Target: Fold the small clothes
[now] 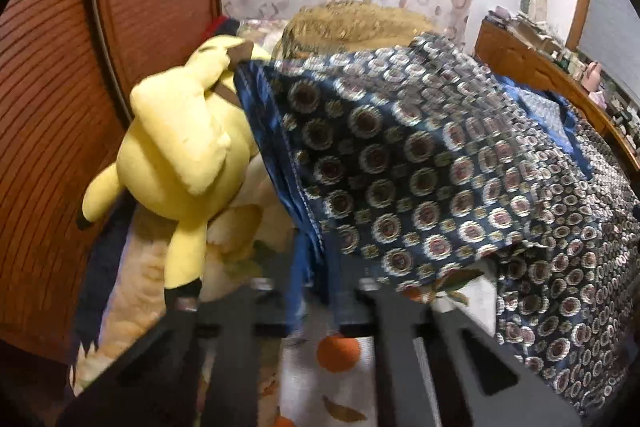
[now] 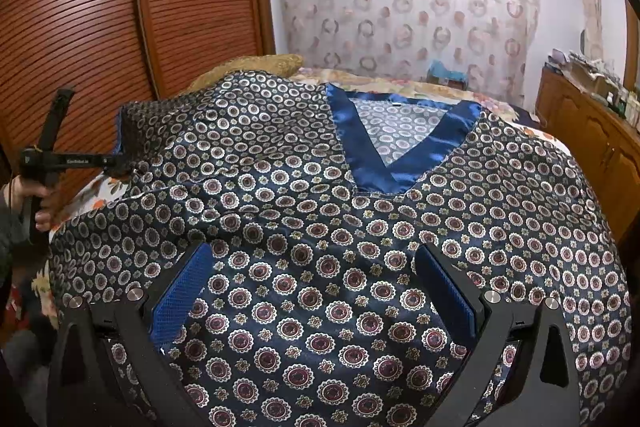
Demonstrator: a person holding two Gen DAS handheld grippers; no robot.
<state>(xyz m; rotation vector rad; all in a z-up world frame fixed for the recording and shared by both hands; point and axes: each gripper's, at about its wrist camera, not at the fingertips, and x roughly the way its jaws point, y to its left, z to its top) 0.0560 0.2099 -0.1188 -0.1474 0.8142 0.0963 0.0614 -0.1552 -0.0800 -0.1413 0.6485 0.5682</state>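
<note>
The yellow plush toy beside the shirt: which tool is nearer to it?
Left. The left tool grips the patterned navy satin shirt's sleeve right beside the yellow plush toy; the right tool hovers over the shirt's front.

Both views are evenly lit by soft indoor light, with no hard shadows. The satin shirt [image 2: 320, 227] carries pale sheen. The left wrist view is smeared by motion blur; the right is sharp. Fisheye bending curves the wardrobe doors [image 2: 120, 27], with black vignette corners.
</note>
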